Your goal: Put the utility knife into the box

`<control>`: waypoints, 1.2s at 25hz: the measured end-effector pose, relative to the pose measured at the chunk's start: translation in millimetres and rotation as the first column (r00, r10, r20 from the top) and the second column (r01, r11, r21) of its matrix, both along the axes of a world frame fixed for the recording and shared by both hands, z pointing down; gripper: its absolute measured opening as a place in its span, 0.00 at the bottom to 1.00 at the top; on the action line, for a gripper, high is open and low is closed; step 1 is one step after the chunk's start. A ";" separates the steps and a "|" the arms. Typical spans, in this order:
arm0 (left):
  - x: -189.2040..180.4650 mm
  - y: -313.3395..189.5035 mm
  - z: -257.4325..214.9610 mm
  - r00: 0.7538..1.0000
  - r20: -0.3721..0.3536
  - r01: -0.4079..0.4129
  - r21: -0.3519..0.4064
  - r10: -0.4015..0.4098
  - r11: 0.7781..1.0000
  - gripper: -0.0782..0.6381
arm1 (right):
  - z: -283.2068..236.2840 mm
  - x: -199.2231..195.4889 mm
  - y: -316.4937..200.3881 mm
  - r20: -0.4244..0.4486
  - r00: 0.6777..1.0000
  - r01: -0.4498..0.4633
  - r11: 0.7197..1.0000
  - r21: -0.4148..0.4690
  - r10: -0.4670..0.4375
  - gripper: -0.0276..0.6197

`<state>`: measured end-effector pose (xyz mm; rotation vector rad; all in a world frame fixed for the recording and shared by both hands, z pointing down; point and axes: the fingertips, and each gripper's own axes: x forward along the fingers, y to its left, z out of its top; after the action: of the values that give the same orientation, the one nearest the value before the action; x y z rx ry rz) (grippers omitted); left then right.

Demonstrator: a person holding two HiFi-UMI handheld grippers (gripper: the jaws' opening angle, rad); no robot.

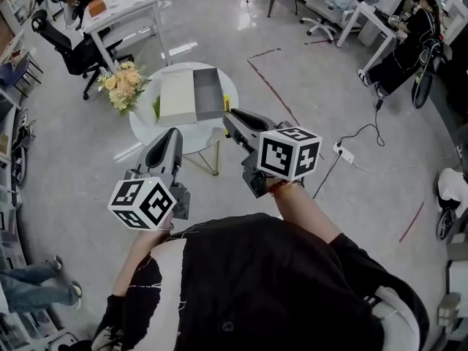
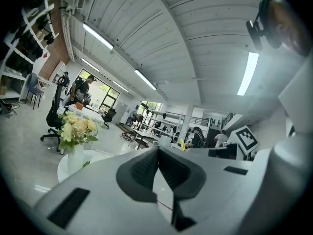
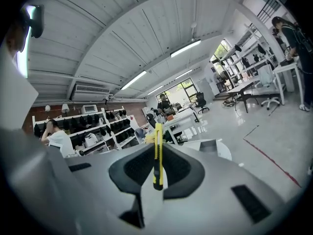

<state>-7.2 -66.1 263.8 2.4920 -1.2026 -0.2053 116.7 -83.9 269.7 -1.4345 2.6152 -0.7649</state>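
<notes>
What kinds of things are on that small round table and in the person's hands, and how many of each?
Grippers: 2, the left gripper and the right gripper
Knives: 1, the slim yellow utility knife between the right jaws
Boxes: 1, the open grey-and-white rectangular box
Flowers: 1, the bunch of pale yellow flowers
Tables: 1, the round white table
Total: 6

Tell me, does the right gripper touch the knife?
Touching. The right gripper, seen in its own view, has both jaws closed on the sides of the yellow knife, which stands upright between them with no gap.
</notes>
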 end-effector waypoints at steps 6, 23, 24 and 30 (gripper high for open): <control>3.0 -13.1 2.9 1.000 -0.008 0.029 -0.006 -0.029 1.000 0.12 | 2.9 3.5 -14.1 0.012 1.000 0.025 1.000 -0.002 -0.025 0.12; -19.4 -26.8 63.4 0.998 0.048 0.048 -0.176 -0.040 0.983 0.12 | 86.6 -11.6 -36.1 0.029 1.000 0.017 0.981 -0.194 -0.012 0.12; -19.3 -29.5 67.6 0.998 0.050 0.043 -0.185 -0.035 0.982 0.12 | 90.9 -11.5 -39.8 0.028 1.000 0.015 0.979 -0.204 -0.009 0.12; -22.3 -67.5 97.2 0.999 0.042 0.031 -0.246 -0.021 0.969 0.12 | 116.9 -9.1 -73.7 -0.005 1.000 -0.004 0.967 -0.257 0.003 0.12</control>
<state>-29.5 -133.6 361.0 2.2752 -1.1977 -0.0123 107.6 -157.6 386.6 -1.4989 2.5926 -1.1374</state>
